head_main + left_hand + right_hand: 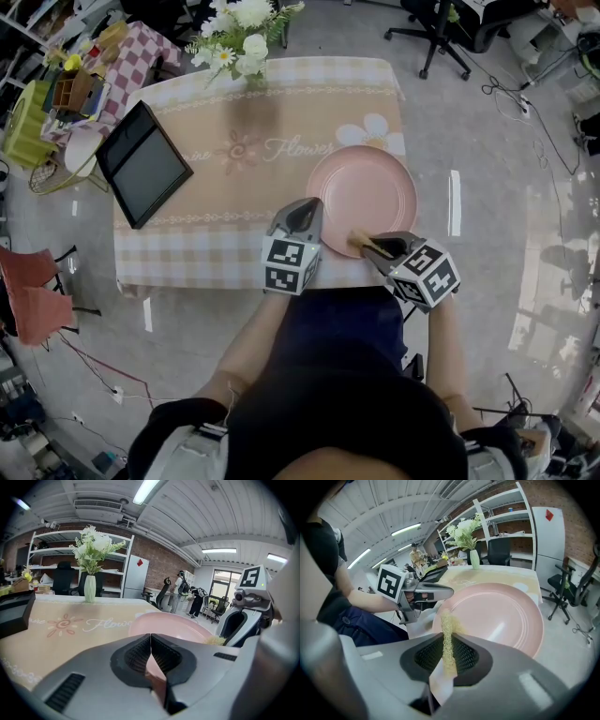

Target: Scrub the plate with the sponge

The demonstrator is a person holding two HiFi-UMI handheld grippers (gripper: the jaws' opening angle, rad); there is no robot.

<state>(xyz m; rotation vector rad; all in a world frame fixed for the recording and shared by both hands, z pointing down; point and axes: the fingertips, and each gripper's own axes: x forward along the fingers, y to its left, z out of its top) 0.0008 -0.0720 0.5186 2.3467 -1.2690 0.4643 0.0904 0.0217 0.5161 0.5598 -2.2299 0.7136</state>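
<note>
Right gripper view: the right gripper (447, 645) has its jaws clamped on the sponge (446, 630). It is a thin yellow pad held on edge between the ribbed pads, and its far end sticks out past the tips. That end lies over the near rim of the plate (499, 616). I cannot tell whether it actually touches the surface.

Left gripper view: the left gripper (151, 641) has its jaw tips together at the top. A pink edge is pinched lower down between the ribbed pads, so it grips the plate at its rim.

Head view: the plate is pink and round and sits flat on the right half of the table (234, 246), close to the near edge. The left gripper is at the plate's near-left rim and the right gripper at its near-right rim. The two grippers are close to each other, with the sponge between them and pointing in over the rim.

Further out, a dark flat panel (142, 164) lies tilted at the table's left side. A vase of white flowers (242, 37) stands at the far edge. The cloth is peach with a checked border.
</note>
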